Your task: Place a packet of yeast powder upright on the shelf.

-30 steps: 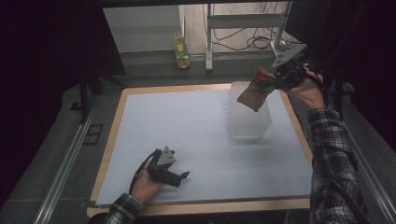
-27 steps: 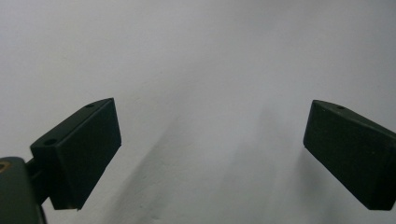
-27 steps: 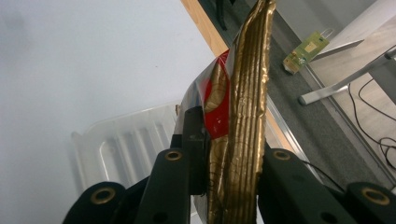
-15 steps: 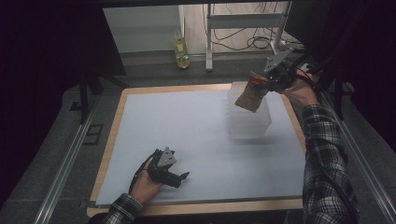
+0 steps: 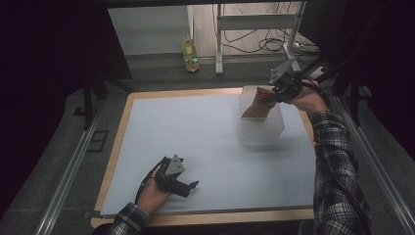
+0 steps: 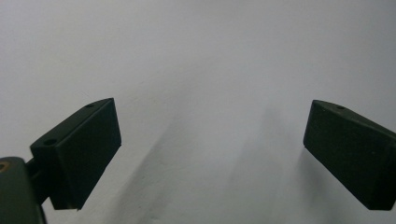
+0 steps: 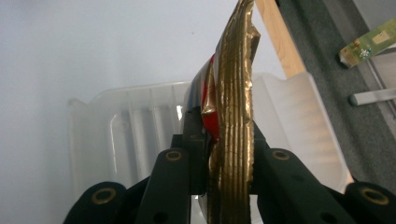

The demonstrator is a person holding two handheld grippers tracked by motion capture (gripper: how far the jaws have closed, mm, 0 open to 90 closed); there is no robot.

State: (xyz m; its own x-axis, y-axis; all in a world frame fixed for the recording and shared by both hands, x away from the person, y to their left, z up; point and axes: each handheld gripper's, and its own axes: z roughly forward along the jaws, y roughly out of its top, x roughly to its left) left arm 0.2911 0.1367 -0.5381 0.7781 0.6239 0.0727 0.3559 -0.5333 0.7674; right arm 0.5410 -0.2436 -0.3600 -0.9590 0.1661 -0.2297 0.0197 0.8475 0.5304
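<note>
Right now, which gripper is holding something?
The right gripper, shut on the gold packet over the clear bin. The left gripper rests open on the mat.

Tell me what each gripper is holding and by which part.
The right gripper is shut on a gold snack packet, pinching its crimped end seam, above the clear plastic bin. The left gripper is open on the table, holding nothing.
</note>
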